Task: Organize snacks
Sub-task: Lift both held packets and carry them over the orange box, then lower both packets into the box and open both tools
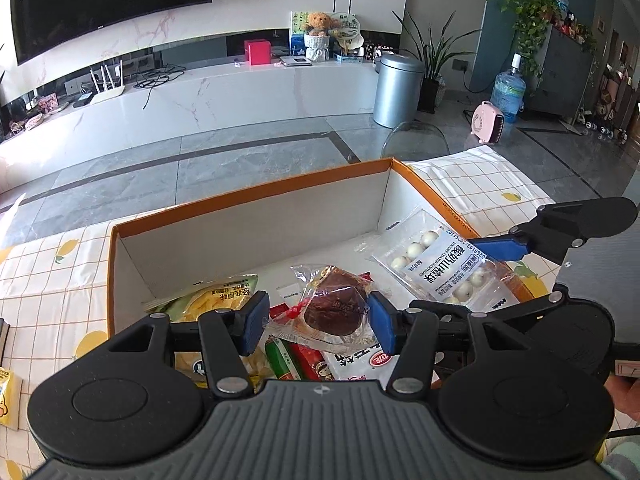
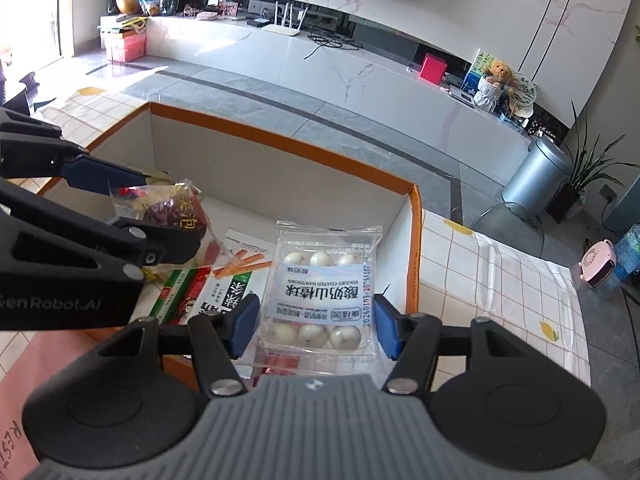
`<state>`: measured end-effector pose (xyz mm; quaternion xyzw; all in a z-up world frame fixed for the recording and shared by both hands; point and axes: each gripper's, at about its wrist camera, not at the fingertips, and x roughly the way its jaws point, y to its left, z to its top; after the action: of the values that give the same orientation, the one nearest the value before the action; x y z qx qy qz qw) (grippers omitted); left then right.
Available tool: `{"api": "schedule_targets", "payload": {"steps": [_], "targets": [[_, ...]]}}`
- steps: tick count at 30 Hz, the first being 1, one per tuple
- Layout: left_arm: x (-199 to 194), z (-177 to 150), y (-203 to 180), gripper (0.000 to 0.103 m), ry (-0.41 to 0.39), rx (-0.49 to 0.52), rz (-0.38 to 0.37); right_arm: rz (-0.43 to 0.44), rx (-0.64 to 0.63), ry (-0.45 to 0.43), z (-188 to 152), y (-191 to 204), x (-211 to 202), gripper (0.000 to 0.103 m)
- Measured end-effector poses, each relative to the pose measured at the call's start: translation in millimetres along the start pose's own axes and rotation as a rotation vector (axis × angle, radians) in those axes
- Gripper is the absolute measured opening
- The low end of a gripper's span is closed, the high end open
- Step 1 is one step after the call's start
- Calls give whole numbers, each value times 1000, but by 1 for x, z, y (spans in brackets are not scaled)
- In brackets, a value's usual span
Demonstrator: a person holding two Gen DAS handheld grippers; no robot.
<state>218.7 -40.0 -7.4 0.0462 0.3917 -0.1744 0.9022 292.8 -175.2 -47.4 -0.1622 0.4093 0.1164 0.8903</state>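
Observation:
An orange-rimmed cardboard box [image 1: 256,200] [image 2: 280,140] stands on the table and holds several snack packs. My left gripper [image 1: 318,322] is open over the box, its pads on either side of a clear-wrapped brown cake [image 1: 334,306], which also shows in the right wrist view [image 2: 176,210]. My right gripper [image 2: 316,326] is open at the box's right end, its pads beside a clear pack of white yogurt hawthorn balls [image 2: 320,292] [image 1: 440,264]. A yellow chip bag [image 1: 208,296] and red and green packs [image 1: 296,356] lie underneath.
A checked tablecloth with lemon prints [image 1: 52,292] [image 2: 500,280] covers the table. A yellow packet [image 1: 8,396] lies at the left edge. A clear chair back [image 1: 416,144] stands beyond the table's far side. A pink sheet [image 2: 24,368] lies near left.

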Motion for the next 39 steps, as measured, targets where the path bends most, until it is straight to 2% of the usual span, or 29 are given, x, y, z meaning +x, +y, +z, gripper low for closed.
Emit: {"api": "schedule_targets", "payload": {"steps": [5,13,17,24,32,39], "targets": [[14,3,7,61,45,-29,-28,8,-41,69,10,-1,23,58],[32,9,2,61,112,18,-22,23,-137,148,16,5,44,59],[42,10,6,61,142,-19,-35,13,-183,184,19,8,53,59],[54,8,9,62,176,-37,-17,-16,-260,222,17,12,64,59],[65,5,7,62,213,-28,6,-28,-254,244,17,13,73,59],[67,3,5,63,216,-30,22,-42,-255,243,16,13,74,59]]}}
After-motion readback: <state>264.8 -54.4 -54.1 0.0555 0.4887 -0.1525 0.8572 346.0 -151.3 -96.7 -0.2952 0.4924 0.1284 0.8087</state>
